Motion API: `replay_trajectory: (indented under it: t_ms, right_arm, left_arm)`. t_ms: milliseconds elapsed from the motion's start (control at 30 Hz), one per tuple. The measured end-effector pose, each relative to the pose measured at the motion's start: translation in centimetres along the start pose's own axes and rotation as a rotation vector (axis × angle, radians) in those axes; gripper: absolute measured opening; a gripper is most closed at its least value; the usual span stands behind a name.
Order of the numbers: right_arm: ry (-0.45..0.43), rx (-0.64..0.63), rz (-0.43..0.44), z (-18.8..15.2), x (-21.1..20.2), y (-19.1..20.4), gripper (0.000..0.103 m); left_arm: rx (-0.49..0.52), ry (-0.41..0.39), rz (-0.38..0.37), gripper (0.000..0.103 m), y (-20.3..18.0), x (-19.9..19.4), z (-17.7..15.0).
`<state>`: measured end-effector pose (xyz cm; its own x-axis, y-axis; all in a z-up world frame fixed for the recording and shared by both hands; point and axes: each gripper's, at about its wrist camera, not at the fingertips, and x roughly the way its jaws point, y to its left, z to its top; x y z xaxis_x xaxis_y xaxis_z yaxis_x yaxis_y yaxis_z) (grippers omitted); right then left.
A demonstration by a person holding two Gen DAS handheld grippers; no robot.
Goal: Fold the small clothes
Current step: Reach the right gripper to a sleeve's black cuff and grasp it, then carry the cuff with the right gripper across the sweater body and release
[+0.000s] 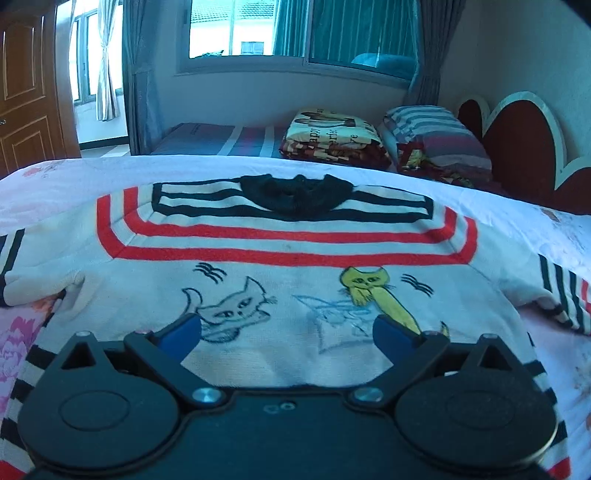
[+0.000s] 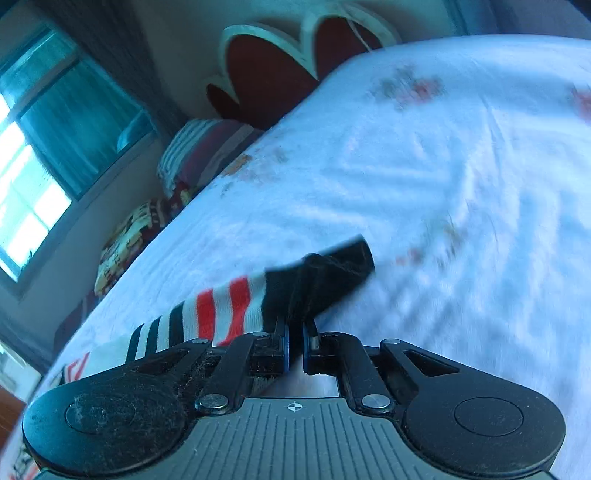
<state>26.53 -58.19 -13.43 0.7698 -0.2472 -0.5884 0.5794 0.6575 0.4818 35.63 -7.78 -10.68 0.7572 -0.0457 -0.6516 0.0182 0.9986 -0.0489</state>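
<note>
white knitted cat-print sweater (image 1: 295, 288) is lying flat on floral bedsheet (image 2: 443, 147); right gripper (image 2: 295, 332) is pinching its striped sleeve cuff (image 2: 317, 280) for folding inward; left gripper (image 1: 288, 332) is hovering spread wide, empty.

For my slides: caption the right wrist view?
Right gripper shut on the sweater's striped sleeve over the bedsheet.

Daylight from the window (image 1: 295, 33), panes blown out in both views. Cool blue-teal cast throughout. Left wrist view sharp, soft shadows only. Right wrist view has heavy motion blur on the bed sheet (image 2: 461, 166) and the sleeve (image 2: 280, 295). Strong fisheye bending at edges, corners vignette dark.
</note>
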Motion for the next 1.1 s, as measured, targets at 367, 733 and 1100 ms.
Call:
replay_trajectory:
  t_ms: [367, 733, 1100]
  right_arm:
    - [-0.009, -0.207, -0.085, 0.3, 1.6, 0.9, 0.006]
    - [-0.066, -0.271, -0.039, -0.1, 0.7, 7.4, 0.006]
    - [0.015, -0.403, 0.2, -7.5, -1.1, 21.6, 0.006]
  left_arm:
    - [0.064, 0.077, 0.05, 0.101, 1.9, 2.1, 0.0]
    - [0.105, 0.12, 0.017, 0.101, 5.8, 1.5, -1.0]
    - [0.041, 0.079, 0.035, 0.093, 12.0, 0.0, 0.5]
